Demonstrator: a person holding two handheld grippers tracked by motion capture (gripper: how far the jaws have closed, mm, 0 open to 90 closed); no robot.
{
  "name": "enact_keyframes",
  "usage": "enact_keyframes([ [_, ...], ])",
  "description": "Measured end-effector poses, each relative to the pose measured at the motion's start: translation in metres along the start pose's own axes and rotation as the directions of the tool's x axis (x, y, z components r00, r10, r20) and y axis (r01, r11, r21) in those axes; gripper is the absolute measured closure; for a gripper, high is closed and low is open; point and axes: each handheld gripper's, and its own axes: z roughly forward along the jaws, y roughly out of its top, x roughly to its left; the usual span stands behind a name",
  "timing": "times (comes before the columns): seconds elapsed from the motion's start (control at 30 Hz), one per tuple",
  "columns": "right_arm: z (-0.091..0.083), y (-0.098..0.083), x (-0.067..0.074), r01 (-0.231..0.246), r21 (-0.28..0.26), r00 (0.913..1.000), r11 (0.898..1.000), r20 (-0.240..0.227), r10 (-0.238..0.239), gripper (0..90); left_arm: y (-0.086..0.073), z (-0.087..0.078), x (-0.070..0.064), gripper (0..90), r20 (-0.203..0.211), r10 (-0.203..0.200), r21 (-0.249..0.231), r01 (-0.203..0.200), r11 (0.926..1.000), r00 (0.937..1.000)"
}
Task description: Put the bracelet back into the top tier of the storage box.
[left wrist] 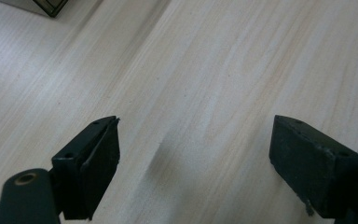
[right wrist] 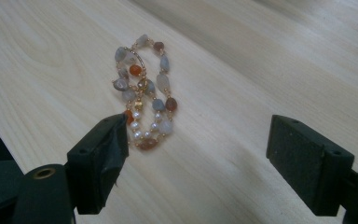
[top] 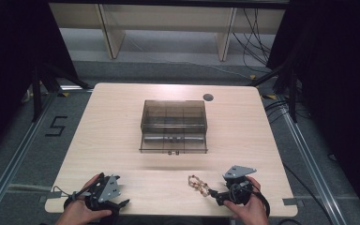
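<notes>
While the left gripper point(top: 107, 200) rests at the table's point(top: 122, 122) near edge, well to the left of the beaded bracelet point(top: 198, 183), its jaws stand wide apart over bare wood with nothing between them. It looks idle in this step.

The bracelet (grey, orange and pearl-like beads on a gold-coloured wire, lying in a loose coil) sits flat on the table near its front edge, on the person's side of the smoky transparent storage box point(top: 174, 126), which stands at mid-table well beyond the bracelet.

Just right of the bracelet, the right gripper point(top: 219, 194) points toward it, jaws spread and released. In the right gripper view the bracelet point(right wrist: 143, 95) lies ahead of the jaws and toward the left one, whose tip seems to be just at its nearest beads, though I cannot tell whether they touch.

The step in hand appears to be the approach for picking up the bracelet. The next move likely calls for shifting the right gripper so the beads sit between both jaws, lowering close to the wood, then clenching on the strands, not a single bead.
</notes>
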Motion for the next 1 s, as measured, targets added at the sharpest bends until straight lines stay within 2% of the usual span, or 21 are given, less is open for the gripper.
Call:
enact_keyframes([
  [0.03, -0.002, 0.001, 0.0, -0.004, 0.022, 1.0, 1.0, -0.006, 0.004, 22.0, 0.0, 0.0, 0.0, 16.1, 0.001, -0.002, 0.001, 0.002, 1.0, 1.0],
  [0.07, 0.001, 0.001, -0.001, 0.027, 0.004, 0.9996, 1.0, -0.003, -0.027, 22.1, 0.0, 0.0, 0.0, 16.1, 0.0, 0.0, 0.001, 0.0, 1.0, 1.0],
  [0.1, 0.001, 0.002, 0.001, 0.015, 0.011, 0.9999, 1.0, -0.005, -0.015, 22.1, 0.0, 0.0, 0.0, 16.1, 0.0, 0.0, 0.0, 0.0, 1.0, 1.0],
  [0.23, 0.004, 0.004, 0.003, 0.022, 0.0, 0.9997, 1.0, -0.005, -0.022, 22.4, 0.0, 0.0, 0.0, 16.1, 0.001, 0.0, 0.001, 0.0, 1.0, 1.0],
  [0.27, 0.004, 0.005, 0.003, 0.043, -0.006, 0.999, 0.999, -0.011, -0.043, 22.5, 0.0, 0.0, 0.0, 16.1, 0.001, -0.001, 0.001, 0.001, 1.0, 1.0],
  [0.3, 0.003, 0.006, 0.004, 0.035, 0.021, 0.9992, 0.999, -0.018, -0.035, 22.5, 0.0, 0.0, 0.0, 16.1, 0.001, -0.001, 0.001, 0.001, 1.0, 1.0],
  [0.37, 0.007, 0.007, 0.005, 0.059, -0.012, 0.998, 0.998, -0.02, -0.06, 22.8, 0.0, 0.002, -0.002, 16.1, -0.008, -0.032, -0.024, 0.031, 0.9992, 0.9995],
  [0.4, 0.006, 0.009, 0.008, 0.043, 0.014, 0.9989, 0.999, -0.02, -0.043, 23.1, 0.0, 0.002, -0.002, 16.1, -0.007, -0.033, -0.025, 0.033, 0.9992, 0.9994],
  [0.5, 0.004, 0.013, 0.009, 0.049, 0.034, 0.9985, 0.998, -0.026, -0.048, 23.8, 0.0, 0.002, -0.001, 16.1, -0.005, -0.033, -0.022, 0.033, 0.9992, 0.9995],
  [0.53, 0.004, 0.014, 0.009, 0.06, 0.032, 0.9979, 0.998, -0.026, -0.059, 23.9, 0.0, 0.002, -0.001, 16.1, -0.006, -0.032, -0.02, 0.032, 0.9993, 0.9995],
  [0.57, 0.007, 0.017, 0.008, 0.103, 0.007, 0.994, 0.995, -0.037, -0.103, 24.1, 0.0, 0.002, -0.001, 16.1, -0.009, -0.023, -0.013, 0.023, 0.9997, 0.9997],
  [0.6, 0.007, 0.017, 0.008, 0.103, 0.007, 0.994, 0.995, -0.037, -0.103, 24.1, 0.0, 0.001, 0.001, 16.1, 0.018, -0.025, 0.004, 0.025, 0.9997, 0.9995],
  [0.63, 0.007, 0.018, 0.009, 0.093, 0.013, 0.9947, 0.996, -0.044, -0.092, 24.2, 0.0, 0.001, 0.0, 16.1, 0.001, -0.015, 0.004, 0.015, 0.9999, 0.9999],
  [0.7, 0.008, 0.02, 0.01, 0.115, 0.032, 0.9921, 0.993, -0.055, -0.113, 24.5, 0.0, 0.002, -0.001, 16.1, -0.027, -0.022, -0.004, 0.022, 0.9998, 0.9994],
  [0.73, 0.009, 0.021, 0.011, 0.112, 0.028, 0.9927, 0.993, -0.049, -0.11, 24.7, 0.0, 0.002, -0.001, 16.1, -0.019, -0.032, -0.013, 0.032, 0.9994, 0.9993],
  [0.8, 0.01, 0.023, 0.013, 0.121, 0.04, 0.9919, 0.992, -0.045, -0.119, 25.3, 0.0, 0.0, 0.0, 16.1, -0.016, -0.004, 0.014, 0.004, 0.9999, 0.9999],
  [0.83, 0.01, 0.025, 0.015, 0.115, 0.061, 0.9929, 0.991, -0.037, -0.113, 27.1, 0.0, 0.001, 0.001, 16.1, 0.006, -0.005, 0.01, 0.005, 0.9999, 1.0],
  [0.9, 0.011, 0.027, 0.016, 0.128, 0.073, 0.9914, 0.989, -0.039, -0.125, 28.3, -0.001, 0.001, 0.001, 16.1, -0.002, -0.007, 0.002, 0.007, 1.0, 1.0],
  [0.93, 0.01, 0.03, 0.017, 0.14, 0.096, 0.9897, 0.986, -0.046, -0.136, 28.8, -0.001, 0.002, 0.0, 16.1, -0.007, -0.032, -0.01, 0.031, 0.9995, 0.9995],
  [0.97, 0.013, 0.033, 0.019, 0.146, 0.108, 0.9888, 0.983, -0.046, -0.142, 30.3, -0.001, 0.003, 0.0, 16.1, -0.028, -0.036, -0.013, 0.036, 0.9993, 0.9989],
  [1.0, 0.013, 0.033, 0.019, 0.146, 0.108, 0.9888, 0.983, -0.046, -0.142, 30.3, -0.001, 0.003, 0.0, 16.1, -0.021, -0.035, -0.012, 0.035, 0.9993, 0.9991],
])
